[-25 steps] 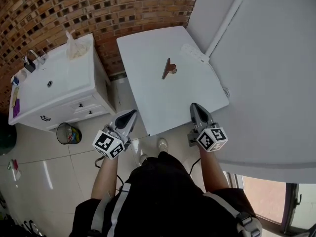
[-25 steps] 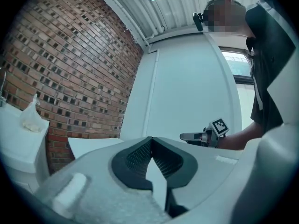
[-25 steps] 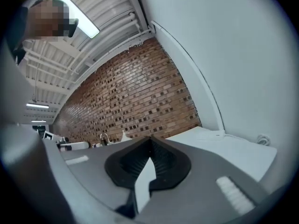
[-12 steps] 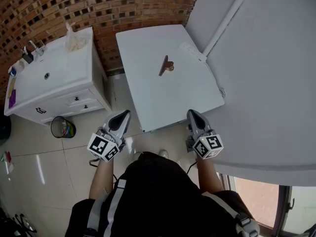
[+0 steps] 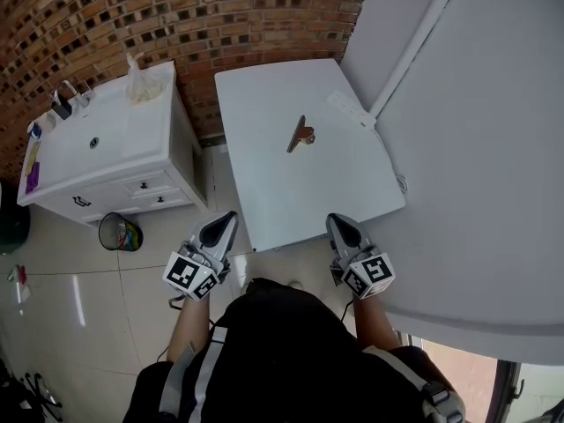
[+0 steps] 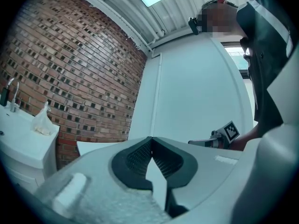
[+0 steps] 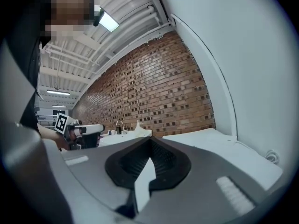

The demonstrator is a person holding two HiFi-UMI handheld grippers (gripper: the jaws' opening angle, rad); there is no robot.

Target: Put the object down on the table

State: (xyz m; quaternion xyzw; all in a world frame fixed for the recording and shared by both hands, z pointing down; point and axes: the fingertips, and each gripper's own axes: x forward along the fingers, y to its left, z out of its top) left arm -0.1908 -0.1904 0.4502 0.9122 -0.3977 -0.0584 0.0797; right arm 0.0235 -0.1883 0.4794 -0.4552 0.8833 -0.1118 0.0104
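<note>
Head view, object: the small brown object [image 5: 300,135] lies near the middle of the white rectangular bench [image 5: 264,183], ahead of both grippers and well apart from them.
Head view, grippers: the left hand-held gripper [image 5: 229,218] is held just off the bench's near left corner. The right hand-held gripper [image 5: 335,220] is at the near edge.
Left gripper view: jaws pressed together tip to tip, nothing between them. The bench top shows beyond.
Right gripper view: jaws likewise closed and empty. The object cannot be made out here.
</note>
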